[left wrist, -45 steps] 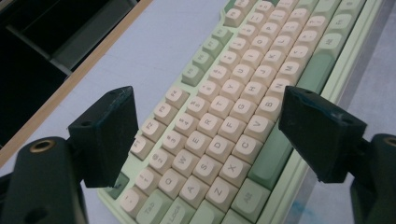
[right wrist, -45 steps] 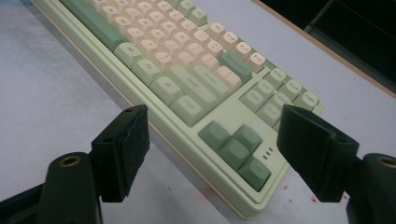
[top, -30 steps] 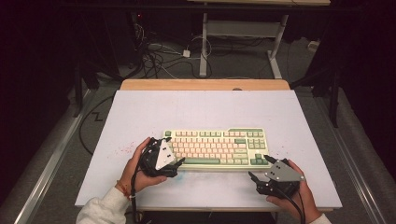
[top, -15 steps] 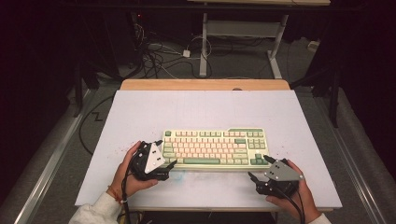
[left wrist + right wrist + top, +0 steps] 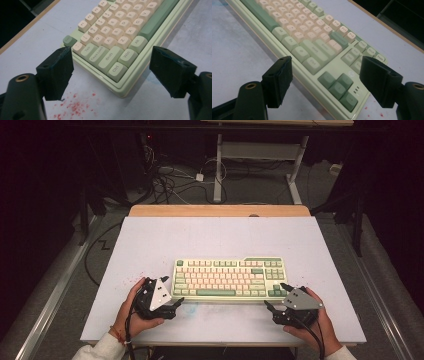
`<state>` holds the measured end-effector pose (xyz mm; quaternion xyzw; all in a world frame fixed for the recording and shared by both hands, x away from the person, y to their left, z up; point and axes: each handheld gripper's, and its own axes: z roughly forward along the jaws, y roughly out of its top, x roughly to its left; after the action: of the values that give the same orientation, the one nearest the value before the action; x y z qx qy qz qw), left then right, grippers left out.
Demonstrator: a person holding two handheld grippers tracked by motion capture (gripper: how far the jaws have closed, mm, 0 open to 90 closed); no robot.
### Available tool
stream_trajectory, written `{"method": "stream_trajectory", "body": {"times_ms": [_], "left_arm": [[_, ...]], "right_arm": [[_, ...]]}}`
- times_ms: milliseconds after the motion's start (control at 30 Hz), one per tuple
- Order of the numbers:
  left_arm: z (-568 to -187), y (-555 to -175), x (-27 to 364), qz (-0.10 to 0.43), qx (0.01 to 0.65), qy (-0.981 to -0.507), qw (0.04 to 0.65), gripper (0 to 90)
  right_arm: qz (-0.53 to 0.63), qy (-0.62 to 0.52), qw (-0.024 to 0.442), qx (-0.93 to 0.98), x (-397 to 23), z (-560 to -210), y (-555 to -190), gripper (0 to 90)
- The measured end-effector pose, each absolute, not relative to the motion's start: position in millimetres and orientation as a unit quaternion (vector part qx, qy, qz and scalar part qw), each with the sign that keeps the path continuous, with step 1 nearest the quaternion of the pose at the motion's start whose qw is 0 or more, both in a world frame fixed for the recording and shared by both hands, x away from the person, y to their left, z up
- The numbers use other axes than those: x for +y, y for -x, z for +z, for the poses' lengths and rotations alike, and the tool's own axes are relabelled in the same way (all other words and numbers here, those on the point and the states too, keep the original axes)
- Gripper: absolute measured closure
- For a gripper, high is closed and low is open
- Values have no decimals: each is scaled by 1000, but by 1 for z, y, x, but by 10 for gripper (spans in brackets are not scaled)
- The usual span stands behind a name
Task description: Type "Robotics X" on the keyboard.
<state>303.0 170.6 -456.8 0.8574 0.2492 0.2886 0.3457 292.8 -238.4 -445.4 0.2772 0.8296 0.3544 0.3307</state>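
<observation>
On the pale grey table [image 5: 150,245], near its front edge, a green-and-cream keyboard [image 5: 230,279] lies flat and square to the person, with a hand-held gripper at each of its two near corners. The left gripper [image 5: 172,300] sits just off the near-left corner, its jaws spread wide and gripping nothing; in the left gripper view that corner, with its Ctrl key [image 5: 117,69], lies between the two black pads without touching either. The right gripper [image 5: 275,297] is likewise released, its jaws standing apart around the near-right corner by the dark green arrow keys [image 5: 339,87], and again no pad presses on the case. The likely trouble from here is an uneven grip: if one side closes or lifts before the other, the keyboard could pivot on the table or tilt and slide out of the jaws. A pad that comes down on the keycaps rather than the case edge could press keys or pop one loose, and the smooth, sloped rim may let the pads slip. Red specks [image 5: 72,105] dot the surface beside the left corner; what they are cannot be told. No containers stand on this table, so nothing is held in any.
</observation>
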Motion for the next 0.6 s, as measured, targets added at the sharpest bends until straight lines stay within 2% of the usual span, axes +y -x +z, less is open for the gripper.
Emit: {"method": "stream_trajectory", "body": {"times_ms": [367,600], "left_arm": [[-461,-302,169,280,249,-862,340,176],[-461,-303,168,277,248,-864,339,176]], "right_arm": [[384,-288,311,820,-234,-434,-312,388],[401,-285,282,824,-226,-429,-323,565]]}}
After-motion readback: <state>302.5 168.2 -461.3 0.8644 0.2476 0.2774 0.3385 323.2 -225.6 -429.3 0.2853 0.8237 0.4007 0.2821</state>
